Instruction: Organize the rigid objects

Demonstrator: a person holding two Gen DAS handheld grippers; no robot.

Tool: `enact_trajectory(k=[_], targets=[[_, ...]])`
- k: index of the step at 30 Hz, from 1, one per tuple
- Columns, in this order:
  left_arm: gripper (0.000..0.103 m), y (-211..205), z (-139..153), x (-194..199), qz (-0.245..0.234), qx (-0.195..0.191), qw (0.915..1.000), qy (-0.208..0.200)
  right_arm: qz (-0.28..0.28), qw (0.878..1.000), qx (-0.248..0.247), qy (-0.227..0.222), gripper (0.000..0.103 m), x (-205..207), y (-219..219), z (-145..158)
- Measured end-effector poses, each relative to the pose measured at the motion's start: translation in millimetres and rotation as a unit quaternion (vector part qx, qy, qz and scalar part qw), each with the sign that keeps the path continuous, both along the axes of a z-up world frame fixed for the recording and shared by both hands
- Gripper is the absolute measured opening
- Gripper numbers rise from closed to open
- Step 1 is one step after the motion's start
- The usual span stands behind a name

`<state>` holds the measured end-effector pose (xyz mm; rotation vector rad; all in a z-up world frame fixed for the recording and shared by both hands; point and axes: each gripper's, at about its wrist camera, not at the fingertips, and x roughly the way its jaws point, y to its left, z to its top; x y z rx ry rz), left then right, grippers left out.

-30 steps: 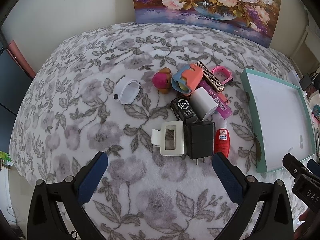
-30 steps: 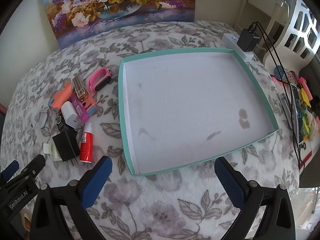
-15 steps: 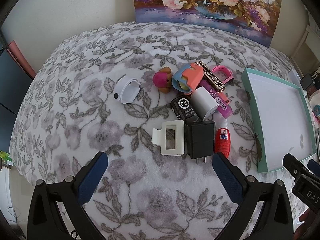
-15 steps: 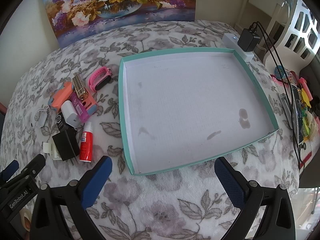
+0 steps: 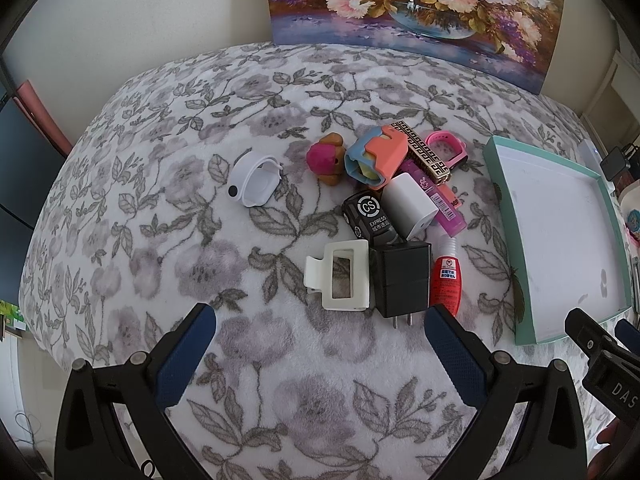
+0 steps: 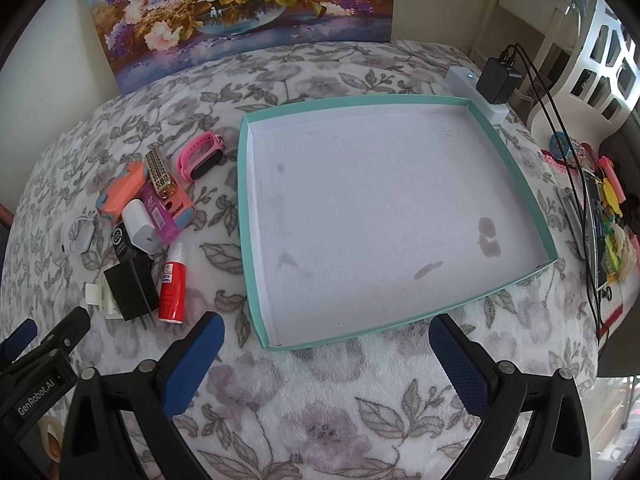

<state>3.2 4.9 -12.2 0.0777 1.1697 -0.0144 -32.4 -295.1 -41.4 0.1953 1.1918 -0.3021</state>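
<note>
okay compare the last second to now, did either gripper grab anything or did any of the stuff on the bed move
Nothing visibly changed. Both the left gripper and the right gripper stay open and empty above the blanket, the pile around the black charger lies as before, and the teal tray still holds nothing.
</note>
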Motion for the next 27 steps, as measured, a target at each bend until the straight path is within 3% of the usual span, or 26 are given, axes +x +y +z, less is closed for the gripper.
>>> enact_trajectory(k=[18, 23, 27], targets=[[0.103, 3.5, 4.9, 0.5, 0.009, -0.006, 0.9999, 0.002, 0.001, 1.000, -0.001, -0.005, 0.103, 0.5, 0.1, 1.2], [0.103, 5.0, 19.4, 5.2, 0.020, -0.020, 0.9996, -0.001, -0.005, 1.000, -0.004, -0.027, 0.103, 2.1, -0.1, 16.3], [0.103, 4.0, 47.8, 18.2, 0.036, -0.026, 0.9987, -0.024, -0.002, 0.999, 0.004, -0.051, 0.103, 15.3, 5.0, 41.8]])
